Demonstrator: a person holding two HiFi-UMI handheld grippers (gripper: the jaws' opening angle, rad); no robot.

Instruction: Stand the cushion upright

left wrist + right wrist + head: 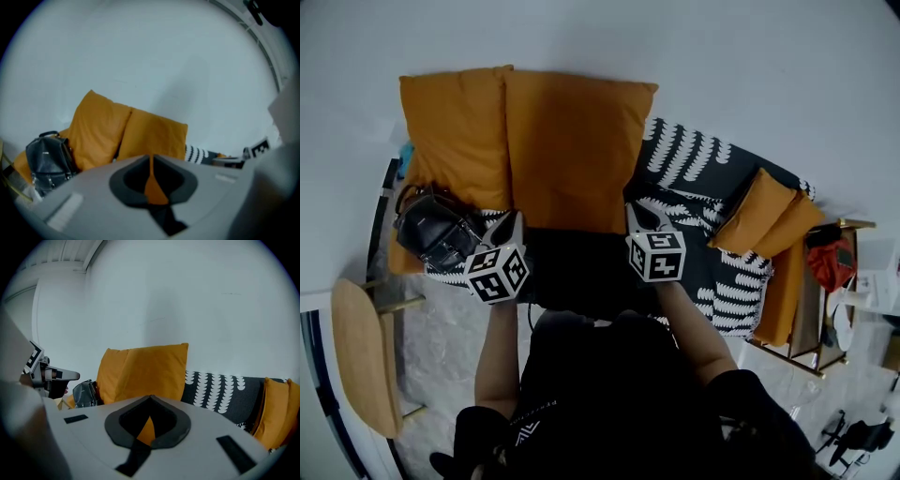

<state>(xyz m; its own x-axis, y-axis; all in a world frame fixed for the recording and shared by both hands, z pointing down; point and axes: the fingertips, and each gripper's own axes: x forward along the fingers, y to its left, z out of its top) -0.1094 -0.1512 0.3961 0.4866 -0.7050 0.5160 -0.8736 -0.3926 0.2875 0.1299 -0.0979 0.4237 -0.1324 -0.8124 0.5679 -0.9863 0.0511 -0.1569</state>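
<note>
A large orange cushion stands upright against the white wall at the back of the sofa. My left gripper hovers just in front of its lower left corner, and my right gripper in front of its lower right corner. Both grippers are shut, their tips meeting, and only a sliver of orange shows through the gap behind them. Neither grips the cushion, which sits some way off in both gripper views.
A second orange cushion leans beside the first, on its left. A black bag lies at the sofa's left end. A black-and-white patterned throw covers the sofa. More orange cushions lie right. A wooden table stands lower left.
</note>
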